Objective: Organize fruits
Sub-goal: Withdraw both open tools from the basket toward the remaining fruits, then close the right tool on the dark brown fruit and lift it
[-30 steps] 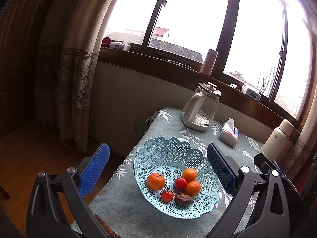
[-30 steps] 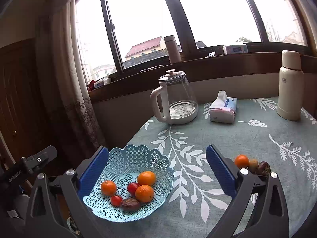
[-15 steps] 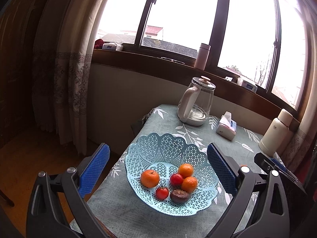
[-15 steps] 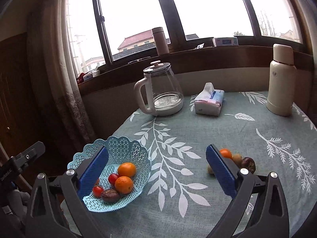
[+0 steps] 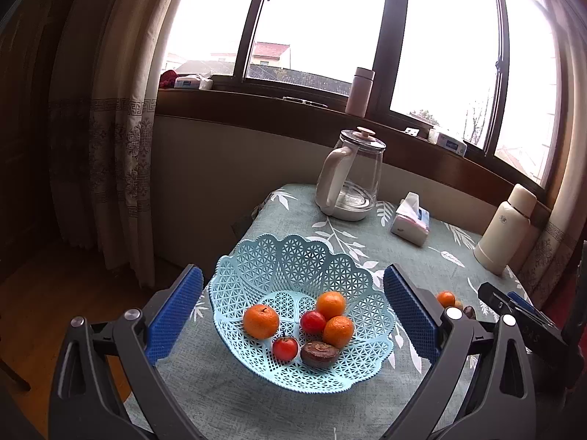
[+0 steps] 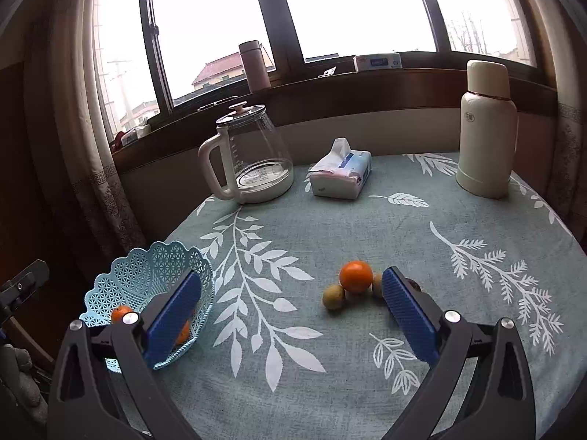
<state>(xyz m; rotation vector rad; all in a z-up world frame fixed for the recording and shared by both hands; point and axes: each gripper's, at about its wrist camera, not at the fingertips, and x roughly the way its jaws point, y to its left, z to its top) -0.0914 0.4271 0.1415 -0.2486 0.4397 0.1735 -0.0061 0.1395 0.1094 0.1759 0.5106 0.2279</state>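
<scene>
My left tongs (image 5: 292, 315) hang above the counter (image 6: 367, 227) with their blue pads wide apart and nothing between them, framing the pale blue basket (image 5: 293, 256). In that basket lie three oranges (image 5: 261, 321), two small red fruits (image 5: 313, 322) and one dark brown fruit (image 5: 319, 354), all gathered toward the near side.

My right tongs (image 6: 291, 317) are also spread wide and hold nothing. Just ahead of them, loose on the leaf-patterned cloth, sit an orange (image 6: 355, 276) with a small yellowish fruit (image 6: 333, 296) touching its left side, and another pale one (image 6: 376, 285) on its right, partly hidden behind my right pad. Something darker shows just past that pad, too hidden to tell. This little cluster lies well apart from the basket, which stands at the counter's left edge.

Farther back stand a glass kettle (image 6: 253, 157), a tissue pack (image 6: 339, 174) and a cream flask (image 6: 484, 132).
</scene>
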